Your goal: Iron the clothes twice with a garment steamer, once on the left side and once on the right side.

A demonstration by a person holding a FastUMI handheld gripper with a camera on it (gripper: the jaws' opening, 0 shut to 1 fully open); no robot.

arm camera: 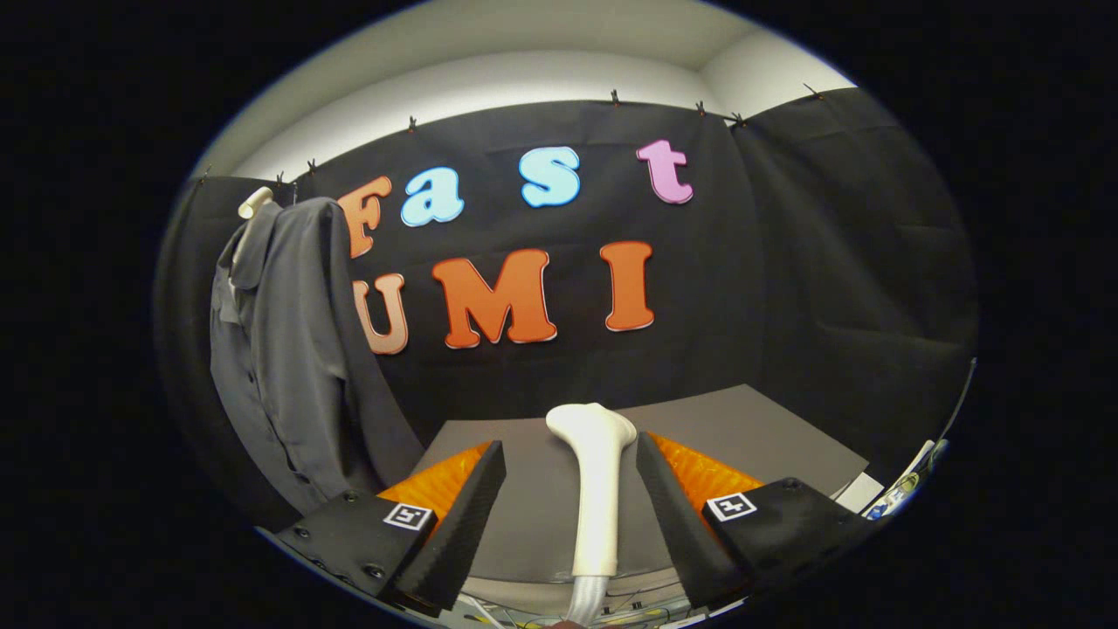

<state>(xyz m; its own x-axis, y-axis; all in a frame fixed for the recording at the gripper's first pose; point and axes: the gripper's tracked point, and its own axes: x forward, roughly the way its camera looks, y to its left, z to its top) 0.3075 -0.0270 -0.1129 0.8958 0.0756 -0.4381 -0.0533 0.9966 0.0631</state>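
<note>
A white garment steamer (597, 489) lies on the grey table (751, 428), its head pointing away from me and its hose trailing back under the gripper. My gripper (569, 454) stands open with the steamer's handle between the two black fingers (467, 515), a gap on each side. A dark grey shirt (279, 349) hangs on a white hanger (254, 203) beyond the fingers, off to the left against the booth wall.
The black cloth wall stands close behind the table. Some cables and small items (900, 494) lie at the table's right edge, past the right finger.
</note>
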